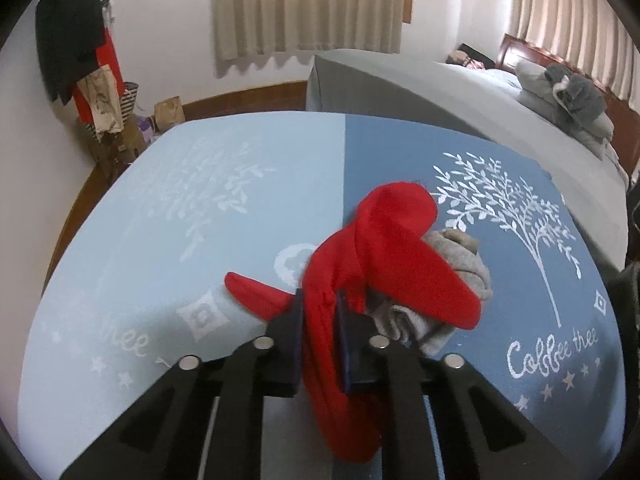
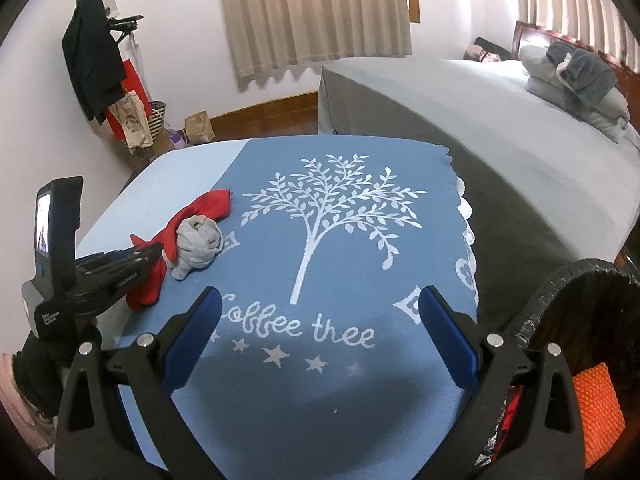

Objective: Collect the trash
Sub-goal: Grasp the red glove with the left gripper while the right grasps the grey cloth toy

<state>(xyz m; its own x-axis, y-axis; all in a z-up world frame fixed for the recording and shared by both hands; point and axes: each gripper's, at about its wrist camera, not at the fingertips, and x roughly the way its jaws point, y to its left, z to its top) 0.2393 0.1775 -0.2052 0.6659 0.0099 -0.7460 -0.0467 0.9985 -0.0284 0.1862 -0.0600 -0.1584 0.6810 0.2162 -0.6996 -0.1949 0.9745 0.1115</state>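
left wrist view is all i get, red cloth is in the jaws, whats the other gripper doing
Observer: The right gripper is open and empty above the blue tablecloth.
Operator: any bin around
Observer: Yes, a bin with a black liner stands at the table's right edge, beside the right gripper.
Operator: anything in it
Observer: Something orange and bumpy shows inside it.
Operator: is the grey cloth caught in my grip too
Observer: From the right wrist view the left gripper pinches only the red cloth; the grey cloth lies bunched against it on the table.
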